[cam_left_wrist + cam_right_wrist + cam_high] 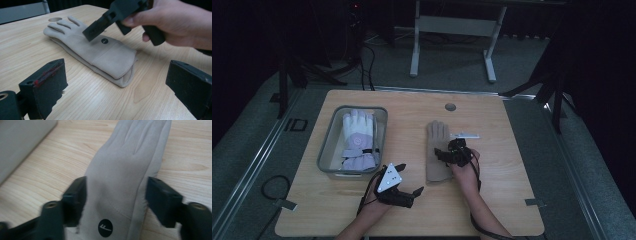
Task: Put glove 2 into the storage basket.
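Note:
A beige glove [435, 137] lies flat on the wooden table [507, 175], fingers pointing away from the person. In the right gripper view it [125, 157] runs up between the jaws, a round black logo near its cuff. My right gripper [116, 195] stands open astride the glove's palm; its left jaw is at the glove's edge and its right jaw stands clear. In the high view the right gripper [447, 152] hovers over the glove's cuff half. My left gripper [411, 178] rests nearer the front edge, open and holding nothing, facing the glove's cuff [117, 67].
A clear plastic bin [329, 145] at the left holds a lavender and white glove [357, 140]. A round hole [450, 107] sits near the table's far edge, and a small white strip [467, 135] lies just right of the beige glove's fingers.

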The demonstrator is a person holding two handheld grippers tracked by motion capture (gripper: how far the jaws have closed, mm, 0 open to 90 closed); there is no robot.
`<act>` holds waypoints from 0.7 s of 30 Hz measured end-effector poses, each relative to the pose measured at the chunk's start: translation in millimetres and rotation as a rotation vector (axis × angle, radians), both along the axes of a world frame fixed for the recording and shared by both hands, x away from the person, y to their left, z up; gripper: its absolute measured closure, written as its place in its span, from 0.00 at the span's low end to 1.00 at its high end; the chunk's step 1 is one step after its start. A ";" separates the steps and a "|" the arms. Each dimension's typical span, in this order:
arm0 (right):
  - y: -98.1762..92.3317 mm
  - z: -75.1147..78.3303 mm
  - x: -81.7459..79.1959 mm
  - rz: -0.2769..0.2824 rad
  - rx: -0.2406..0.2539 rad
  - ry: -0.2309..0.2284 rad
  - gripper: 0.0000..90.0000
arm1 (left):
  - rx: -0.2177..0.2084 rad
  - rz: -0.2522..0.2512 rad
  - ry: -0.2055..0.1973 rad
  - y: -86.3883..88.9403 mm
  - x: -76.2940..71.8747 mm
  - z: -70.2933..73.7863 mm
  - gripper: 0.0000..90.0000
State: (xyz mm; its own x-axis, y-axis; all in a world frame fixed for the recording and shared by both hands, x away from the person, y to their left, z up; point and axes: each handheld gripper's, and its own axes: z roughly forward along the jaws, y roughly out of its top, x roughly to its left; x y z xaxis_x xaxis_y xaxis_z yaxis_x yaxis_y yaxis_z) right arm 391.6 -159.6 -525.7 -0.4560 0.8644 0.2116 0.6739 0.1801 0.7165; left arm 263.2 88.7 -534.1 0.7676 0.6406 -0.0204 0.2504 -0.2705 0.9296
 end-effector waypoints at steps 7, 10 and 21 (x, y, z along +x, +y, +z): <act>-11.8 4.5 0.9 0.068 0.041 0.019 0.19 | 0.035 -0.019 0.010 -2.6 0.1 0.3 0.04; -16.4 4.7 2.3 0.110 0.038 0.006 0.19 | 0.041 -0.035 0.033 -3.5 0.6 0.2 0.04; -40.0 15.4 0.8 0.183 0.130 -0.018 0.19 | 0.060 -0.052 0.101 -8.2 5.1 2.1 0.04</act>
State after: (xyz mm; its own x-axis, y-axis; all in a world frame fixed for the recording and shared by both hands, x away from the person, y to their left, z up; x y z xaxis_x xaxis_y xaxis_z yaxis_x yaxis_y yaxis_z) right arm 392.4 -199.6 -510.3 -0.6076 0.7330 0.3058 0.6251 0.2038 0.7535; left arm 268.3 80.5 -532.1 0.7960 0.6021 -0.0624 0.3262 -0.3398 0.8821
